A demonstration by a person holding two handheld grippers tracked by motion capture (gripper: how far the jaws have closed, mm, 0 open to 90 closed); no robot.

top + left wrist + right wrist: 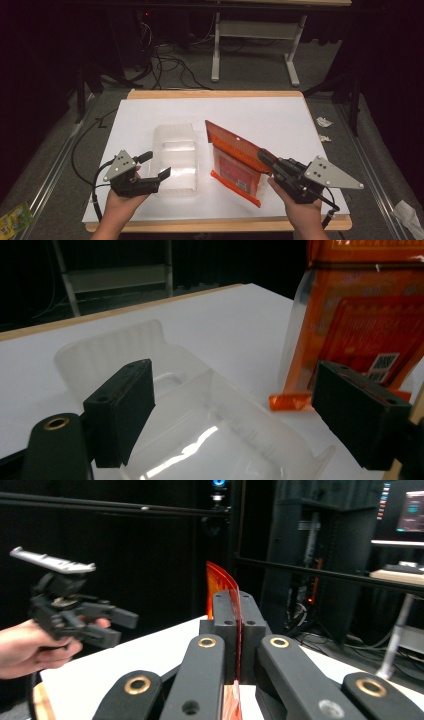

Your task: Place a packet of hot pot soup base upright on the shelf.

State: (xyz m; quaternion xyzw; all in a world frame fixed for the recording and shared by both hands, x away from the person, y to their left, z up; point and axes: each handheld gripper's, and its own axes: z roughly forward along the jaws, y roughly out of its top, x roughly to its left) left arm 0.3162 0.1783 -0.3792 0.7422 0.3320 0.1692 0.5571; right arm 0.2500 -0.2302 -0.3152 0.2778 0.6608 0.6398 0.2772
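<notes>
A clear plastic tray [175, 155] lies on the white sheet, left of centre. My left gripper [155, 165] hovers at its near left corner, jaws wide apart and holding nothing. In the left gripper view the clear tray [200, 405] sits beyond the open left gripper [235, 400], with the orange pouch [360, 325] at the right. That orange pouch [235, 160] stands tilted to the right of the tray. My right gripper [265, 157] is shut on its right edge. The right gripper view has the right gripper [239, 630] pinching the thin pouch edge [220, 582], and the left gripper [100, 625] farther off.
A white sheet [270, 115] covers the wooden table [215, 94]. Crumpled paper scraps [324, 121] lie on the floor at the right. Cables [170, 65] and a white table frame [255, 30] are beyond the far edge. A cable [80, 150] trails off the left side.
</notes>
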